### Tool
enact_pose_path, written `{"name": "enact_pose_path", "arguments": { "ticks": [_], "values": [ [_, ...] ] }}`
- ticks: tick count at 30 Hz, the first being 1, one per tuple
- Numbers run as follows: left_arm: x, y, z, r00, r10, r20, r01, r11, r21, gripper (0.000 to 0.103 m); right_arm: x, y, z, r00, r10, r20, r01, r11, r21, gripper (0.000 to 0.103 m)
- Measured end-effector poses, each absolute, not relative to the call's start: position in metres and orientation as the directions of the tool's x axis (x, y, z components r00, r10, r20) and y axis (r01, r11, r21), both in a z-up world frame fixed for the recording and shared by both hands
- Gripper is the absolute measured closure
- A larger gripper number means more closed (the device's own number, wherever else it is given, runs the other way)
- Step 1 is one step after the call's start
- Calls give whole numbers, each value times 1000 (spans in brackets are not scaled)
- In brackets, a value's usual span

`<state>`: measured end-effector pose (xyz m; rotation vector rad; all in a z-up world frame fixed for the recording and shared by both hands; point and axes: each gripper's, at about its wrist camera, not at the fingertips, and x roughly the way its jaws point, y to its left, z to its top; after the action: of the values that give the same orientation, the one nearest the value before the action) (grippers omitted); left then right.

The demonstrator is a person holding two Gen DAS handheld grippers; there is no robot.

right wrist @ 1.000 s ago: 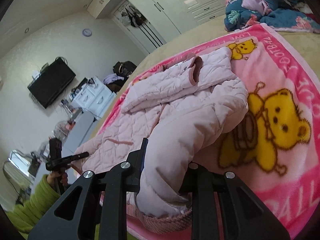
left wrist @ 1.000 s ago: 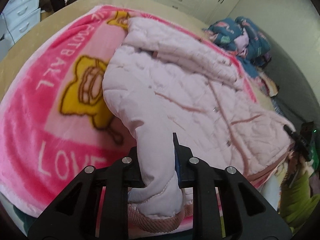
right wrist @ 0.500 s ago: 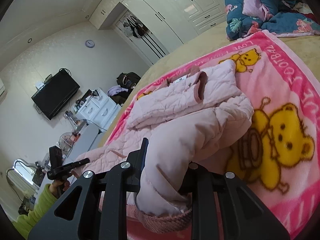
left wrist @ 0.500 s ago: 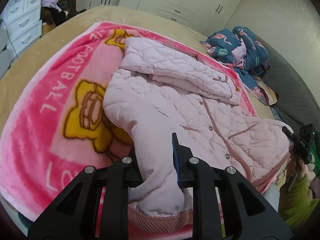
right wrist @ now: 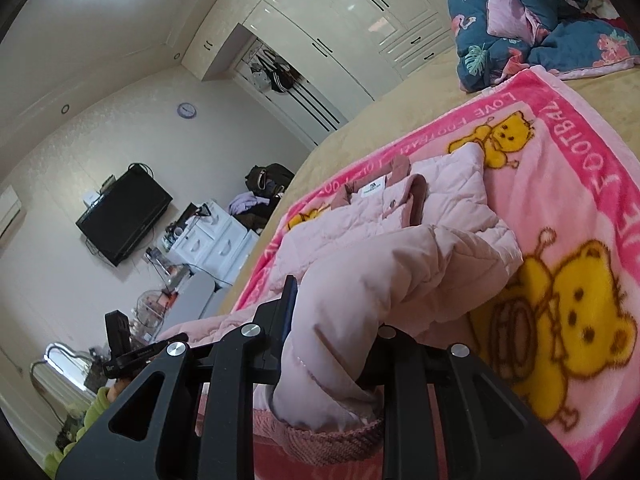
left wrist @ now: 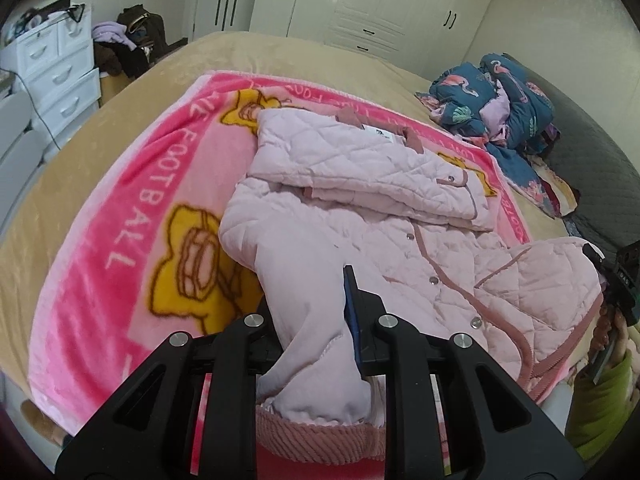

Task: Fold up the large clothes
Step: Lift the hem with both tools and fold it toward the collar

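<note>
Bed (left wrist: 52, 184): tan cover, carries all items below; more of its far side and the wardrobe (left wrist: 384, 4) behind it is in the left view than a second ago

Blanket (left wrist: 132, 216): pink, yellow bears, "FOOTBALL" lettering, spread flat on bed; sits lower and smaller in both views than before, both cameras having drawn back and up

Jacket (left wrist: 360, 184): pale pink, quilted, lying on blanket, front up with snap placket showing, collar end toward the wardrobe; one sleeve already folded across the chest; hem at the near bed edge; body unmoved on the blanket since the earlier frames

Bedding heap (left wrist: 504, 100): dark blue floral, at the far right of the bed, well apart from the jacket

Left sleeve (left wrist: 308, 300): lifted off the blanket, runs from shoulder down into the left gripper (left wrist: 316, 328), which is clamped on it just above the ribbed cuff (left wrist: 316, 436); grip as before

Right sleeve (right wrist: 360, 292): raised in an arch, steeper than a second ago; right gripper (right wrist: 332, 344) pinched closed on it near its cuff (right wrist: 320, 440)
</note>
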<state>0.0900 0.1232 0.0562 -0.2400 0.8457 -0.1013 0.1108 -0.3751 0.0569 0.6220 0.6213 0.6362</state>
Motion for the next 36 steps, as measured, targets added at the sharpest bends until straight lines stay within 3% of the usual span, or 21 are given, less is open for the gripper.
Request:
{"name": "enact_pose_path", "arguments": {
  "ticks": [36],
  "values": [
    [187,133,99,759,-201,-619,55,968,-246,89,197,-374,82,755,577,-312,-265,704,659,83]
  ]
}}
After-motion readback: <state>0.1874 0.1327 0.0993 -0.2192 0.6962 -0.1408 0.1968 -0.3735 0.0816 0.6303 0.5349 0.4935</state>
